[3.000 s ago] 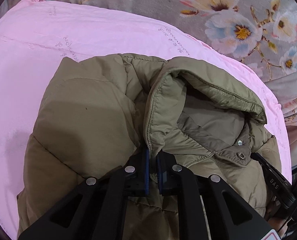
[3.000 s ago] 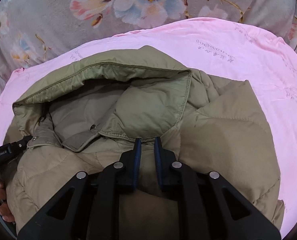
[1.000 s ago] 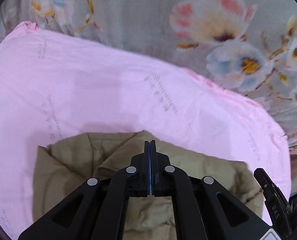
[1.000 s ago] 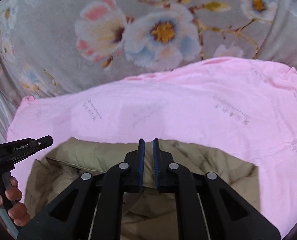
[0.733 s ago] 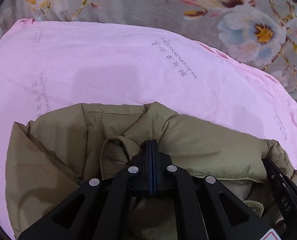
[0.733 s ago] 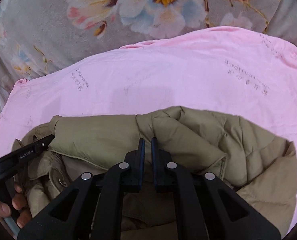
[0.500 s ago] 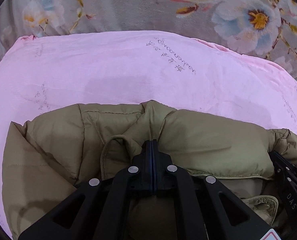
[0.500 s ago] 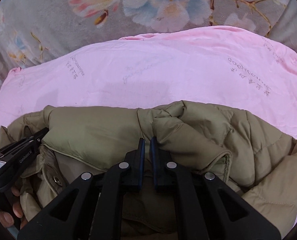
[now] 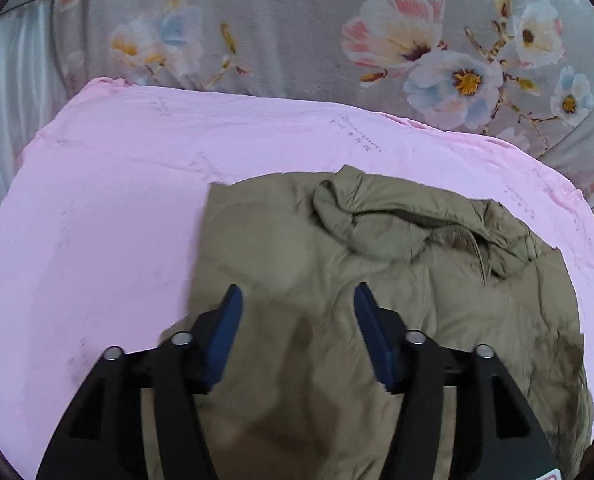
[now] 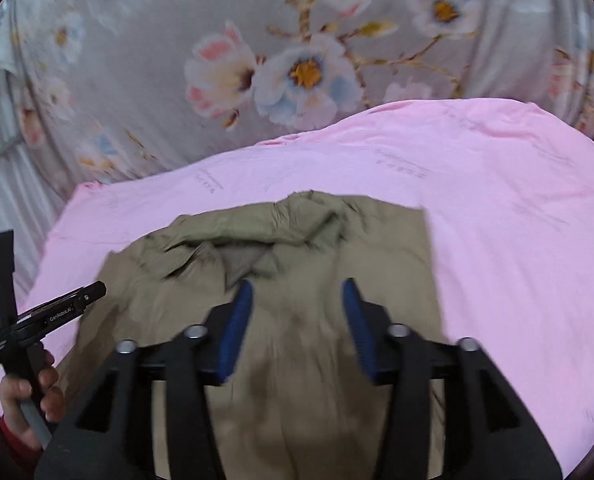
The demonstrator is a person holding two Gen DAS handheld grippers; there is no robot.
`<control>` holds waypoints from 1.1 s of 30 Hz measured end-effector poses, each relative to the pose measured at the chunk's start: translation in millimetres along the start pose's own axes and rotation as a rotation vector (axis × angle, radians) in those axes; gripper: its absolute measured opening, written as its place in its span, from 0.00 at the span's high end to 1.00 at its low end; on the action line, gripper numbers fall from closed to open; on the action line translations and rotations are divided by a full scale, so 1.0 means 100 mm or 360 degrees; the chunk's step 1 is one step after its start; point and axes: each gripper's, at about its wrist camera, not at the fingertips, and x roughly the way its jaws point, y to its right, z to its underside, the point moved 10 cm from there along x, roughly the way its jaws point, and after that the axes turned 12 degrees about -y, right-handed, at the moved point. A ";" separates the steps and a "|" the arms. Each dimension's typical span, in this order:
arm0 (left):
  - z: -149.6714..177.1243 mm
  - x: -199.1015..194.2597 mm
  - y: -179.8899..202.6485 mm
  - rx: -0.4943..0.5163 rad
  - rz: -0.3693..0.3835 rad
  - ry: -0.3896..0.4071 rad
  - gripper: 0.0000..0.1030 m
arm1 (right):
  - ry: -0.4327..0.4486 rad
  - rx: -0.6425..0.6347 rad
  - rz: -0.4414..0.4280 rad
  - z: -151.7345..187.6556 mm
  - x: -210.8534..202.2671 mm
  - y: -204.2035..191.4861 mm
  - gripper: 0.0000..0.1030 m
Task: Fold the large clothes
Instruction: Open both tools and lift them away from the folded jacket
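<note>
Both grippers have let go of the jacket since half a sec ago, when each was pinched on a fold, and have pulled back from it. Left wrist view: left gripper (image 9: 295, 300) w/ black arms and blue pads, jaws apart and opening, nothing clamped between them, only the puffy olive-green quilted jacket (image 9: 377, 288) seen lying beyond the gap. Jacket lies folded on the pink sheet w/ faint printed lettering (image 9: 97, 220), hood bunched at its far side, straight folded edge on the left. Grey floral-print bedspread (image 9: 297, 32) runs beyond the pink sheet. Small black part of the other tool pokes in at the right edge. Right wrist view: right gripper (image 10: 297, 292), same black arms and blue pads, jaws apart and opening, nothing pinched, jacket (image 10: 317, 272) lying past the gap; frame is a bit motion-blurred. Jacket sits on the pink sheet (image 10: 517, 220), hood crumpled at the far edge, straight folded edge on the right. Left gripper (image 10: 93, 292) shows at the lower left, its handle gripped by a person's hand (image 10: 29, 404); from this side can't tell its jaw gap. Floral bedspread (image 10: 157, 40) fills the background
</note>
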 end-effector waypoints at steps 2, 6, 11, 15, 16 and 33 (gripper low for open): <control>0.37 -0.26 -0.20 -0.0025 0.0024 -0.0027 0.41 | -0.0010 0.0058 -0.0052 0.38 -0.36 0.14 0.49; 1.16 -0.54 -0.74 -0.0210 0.0100 -0.0169 0.40 | -0.0006 0.0183 -0.0048 1.17 -1.00 0.50 0.36; 2.00 -0.73 -1.47 -0.0511 0.0118 -0.0285 0.40 | -0.0094 0.0229 0.0099 2.00 -1.36 0.85 0.33; 2.39 -0.81 -1.74 -0.0671 0.0218 -0.0308 0.40 | -0.0157 0.0302 0.0138 2.44 -1.47 1.03 0.29; 2.42 -0.84 -1.74 -0.0691 0.0244 -0.0300 0.40 | -0.0161 0.0317 0.0137 2.49 -1.47 1.05 0.28; 2.55 -0.95 -1.15 -0.0506 0.0377 -0.0386 0.97 | -0.0156 0.0432 -0.0112 2.59 -1.33 0.73 0.90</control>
